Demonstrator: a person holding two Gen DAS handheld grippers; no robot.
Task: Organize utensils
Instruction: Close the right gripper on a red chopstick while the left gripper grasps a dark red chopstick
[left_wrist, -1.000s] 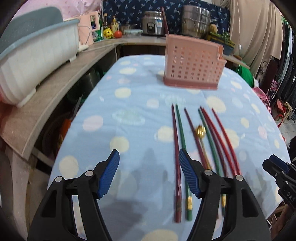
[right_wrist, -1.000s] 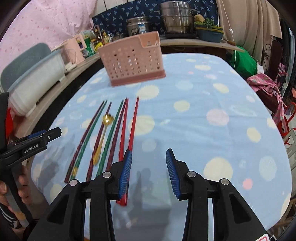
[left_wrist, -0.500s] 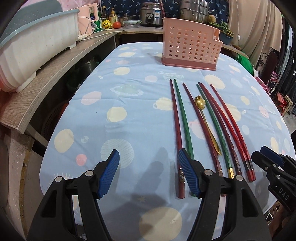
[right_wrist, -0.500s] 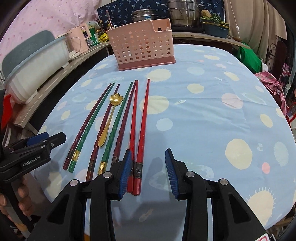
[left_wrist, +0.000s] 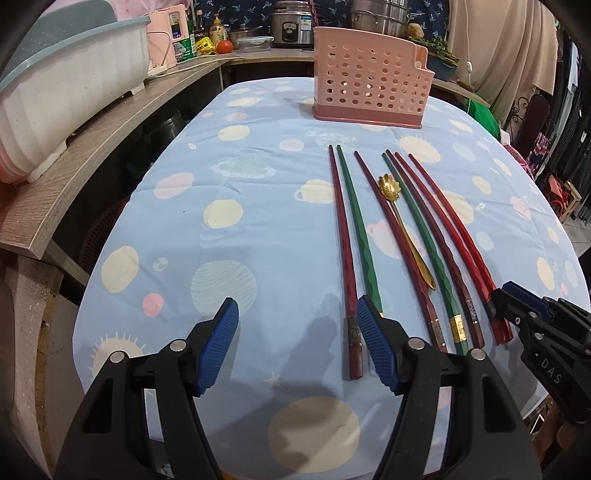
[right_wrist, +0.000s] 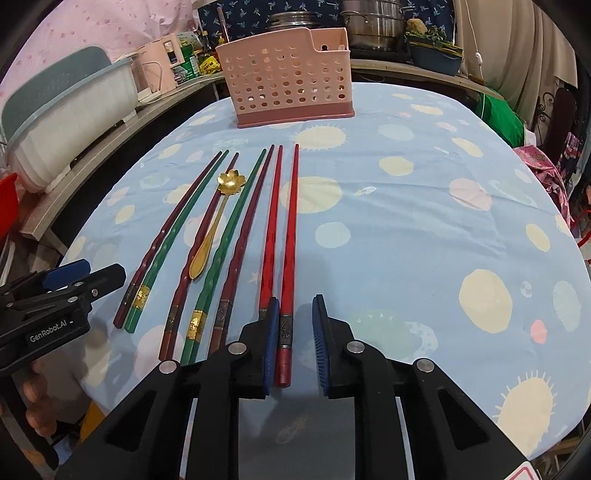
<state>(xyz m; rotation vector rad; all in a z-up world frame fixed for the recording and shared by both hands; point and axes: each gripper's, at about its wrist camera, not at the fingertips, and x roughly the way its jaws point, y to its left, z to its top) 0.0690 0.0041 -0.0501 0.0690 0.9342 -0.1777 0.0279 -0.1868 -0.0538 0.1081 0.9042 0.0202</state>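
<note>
Several red, dark red and green chopsticks lie side by side on the blue dotted tablecloth, with a gold flower-bowl spoon among them. A pink perforated utensil basket stands upright behind them. My right gripper is low over the near end of the rightmost red chopstick. Its jaws are closing around that chopstick, with a gap still showing at the right pad. My left gripper is open over the cloth. The end of the leftmost dark red chopstick lies just inside its right finger.
A white tub with a grey-green lid sits on the curved wooden counter to the left. Pots, bottles and a rice cooker line the back. The table's near edge runs just below both grippers. A hand holds the left gripper.
Both grippers came down and nearer to the chopsticks' near ends. The right jaws narrowed around the rightmost red chopstick. The left jaws kept their width.
</note>
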